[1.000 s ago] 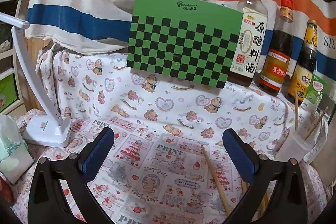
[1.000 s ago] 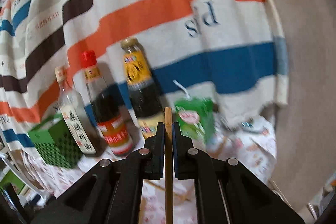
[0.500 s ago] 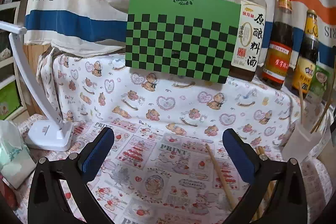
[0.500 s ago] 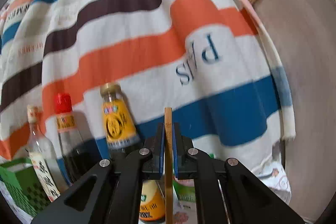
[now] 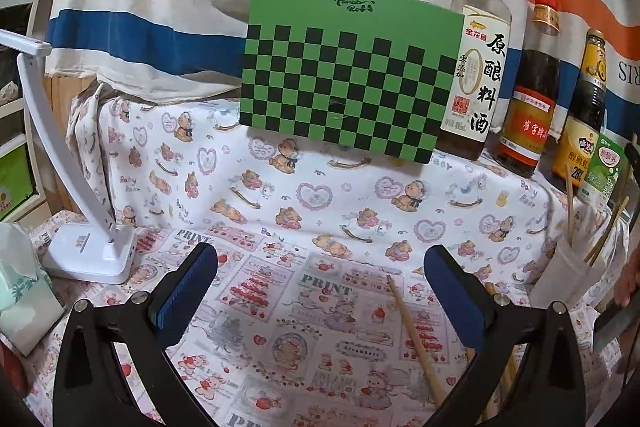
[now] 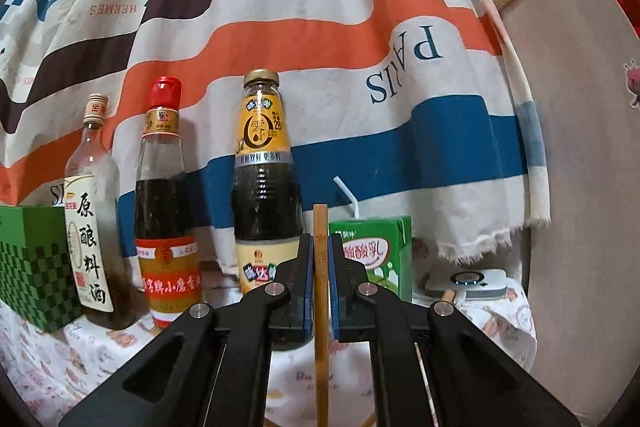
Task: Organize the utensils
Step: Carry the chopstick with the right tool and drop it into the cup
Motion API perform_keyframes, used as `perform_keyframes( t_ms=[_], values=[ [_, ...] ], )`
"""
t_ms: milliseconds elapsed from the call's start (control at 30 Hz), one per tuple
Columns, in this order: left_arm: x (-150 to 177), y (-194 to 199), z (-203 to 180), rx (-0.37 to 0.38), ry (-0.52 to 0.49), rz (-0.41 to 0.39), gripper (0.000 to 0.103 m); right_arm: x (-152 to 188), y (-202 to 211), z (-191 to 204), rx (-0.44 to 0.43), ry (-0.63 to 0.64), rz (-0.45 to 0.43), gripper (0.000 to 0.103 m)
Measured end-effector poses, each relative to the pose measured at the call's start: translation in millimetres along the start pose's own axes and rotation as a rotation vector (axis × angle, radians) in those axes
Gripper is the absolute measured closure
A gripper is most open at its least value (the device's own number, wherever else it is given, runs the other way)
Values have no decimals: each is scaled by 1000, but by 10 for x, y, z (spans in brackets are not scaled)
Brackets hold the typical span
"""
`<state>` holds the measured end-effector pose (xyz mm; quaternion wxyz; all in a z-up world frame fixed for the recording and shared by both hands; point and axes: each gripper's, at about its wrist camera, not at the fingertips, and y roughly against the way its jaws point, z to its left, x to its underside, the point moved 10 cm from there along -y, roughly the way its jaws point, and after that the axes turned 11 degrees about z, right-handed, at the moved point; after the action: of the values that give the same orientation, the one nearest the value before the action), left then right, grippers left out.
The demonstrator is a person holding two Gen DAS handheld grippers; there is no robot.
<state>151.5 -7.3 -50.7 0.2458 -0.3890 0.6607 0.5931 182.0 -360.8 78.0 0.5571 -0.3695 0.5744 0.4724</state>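
In the right wrist view my right gripper [image 6: 321,267] is shut on a wooden chopstick [image 6: 321,227] that stands upright between the blue pads, its top poking above them. My left gripper [image 5: 320,291] is open over the printed tablecloth with nothing between its fingers. One chopstick [image 5: 412,335] lies loose on the cloth just inside the right finger, and more chopsticks [image 5: 494,293] lie partly hidden under that finger. A white cup [image 5: 568,275] at the right holds two chopsticks [image 5: 570,203]. A hand [image 5: 628,283] shows at the right edge beside the cup.
Three sauce bottles [image 6: 166,211] and a green drink carton [image 6: 376,255] line the raised back ledge, with a green checkered box [image 5: 348,71] to their left. A white desk lamp [image 5: 88,251] and a tissue pack [image 5: 20,291] stand at the left. A small white device [image 6: 476,281] lies at the far right.
The right gripper has sunk and levelled with the chopstick still in it, so the bottles now stand upright ahead. A hand has come into the left wrist view's right edge. The left gripper kept still.
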Motion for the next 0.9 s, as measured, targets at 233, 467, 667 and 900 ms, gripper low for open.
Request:
perform_keyframes(
  t_ms=[233,467,667,900],
  values=[
    [-4,8,10,14,15,6,1,140,46,-24,-32,0,68,96],
    [10,4,-17,20,6,15,1,202,59,11,-129,-5,203,79],
    [10,11,-11,23,11,14,1,288,234,71,-183,1,288,49],
    [9,-1,37,21,26,18,1,458,505,46,-228,-32,372,39]
  ],
)
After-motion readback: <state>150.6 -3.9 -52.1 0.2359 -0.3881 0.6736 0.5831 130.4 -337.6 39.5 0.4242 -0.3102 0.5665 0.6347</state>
